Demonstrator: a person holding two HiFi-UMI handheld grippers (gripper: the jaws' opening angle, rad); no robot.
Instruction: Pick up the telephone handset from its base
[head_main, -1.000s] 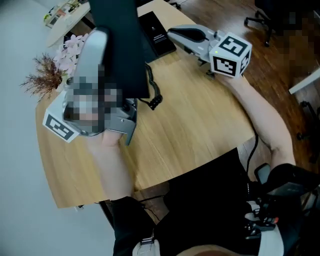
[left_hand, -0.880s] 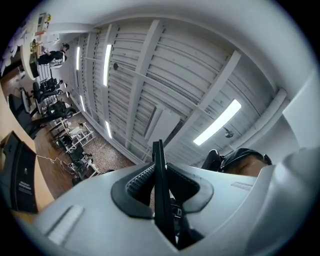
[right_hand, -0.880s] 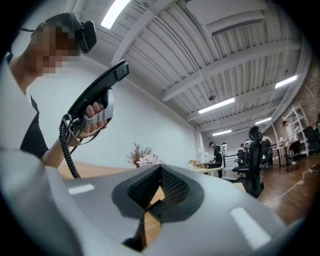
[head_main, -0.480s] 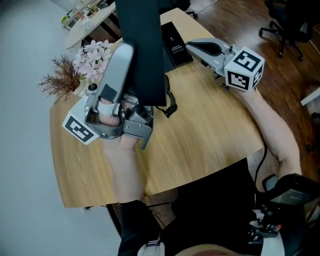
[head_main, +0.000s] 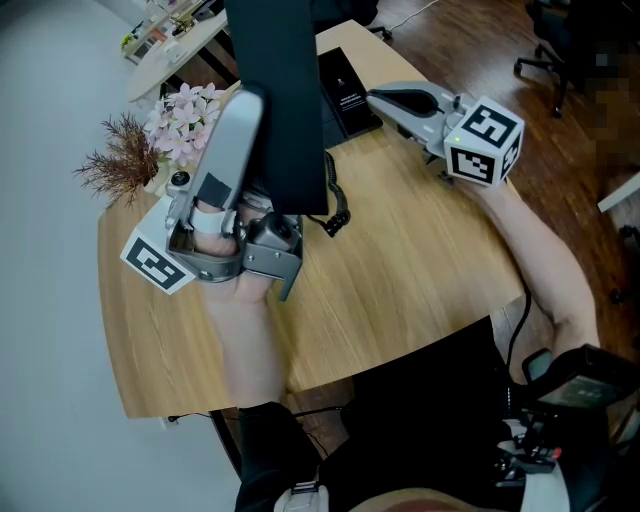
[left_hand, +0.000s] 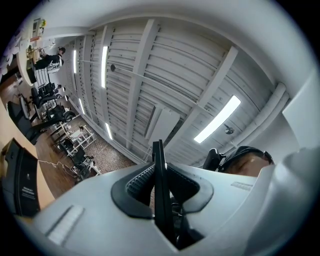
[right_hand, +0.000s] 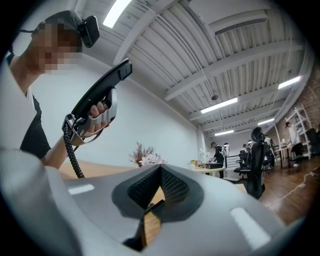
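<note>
My left gripper (head_main: 260, 108) is raised off the table, pointing upward, and shut on the black telephone handset (head_main: 275, 100). In the left gripper view the handset (left_hand: 159, 200) shows edge-on as a thin black bar clamped between the pads. Its coiled cord (head_main: 338, 213) hangs down to the wooden table (head_main: 420, 260). The black phone base (head_main: 345, 85) lies at the table's far edge. My right gripper (head_main: 373, 97) hovers beside the base, shut and holding nothing. The right gripper view shows the lifted handset (right_hand: 102, 85) and its cord (right_hand: 70, 150).
A bunch of pink flowers (head_main: 185, 115) and a dried plant (head_main: 115, 160) stand at the table's far left corner. Beyond the table are a second desk (head_main: 175, 40) and an office chair (head_main: 560, 50) on a wooden floor.
The head view has shifted slightly. Both grippers and the handset stay where they were.
</note>
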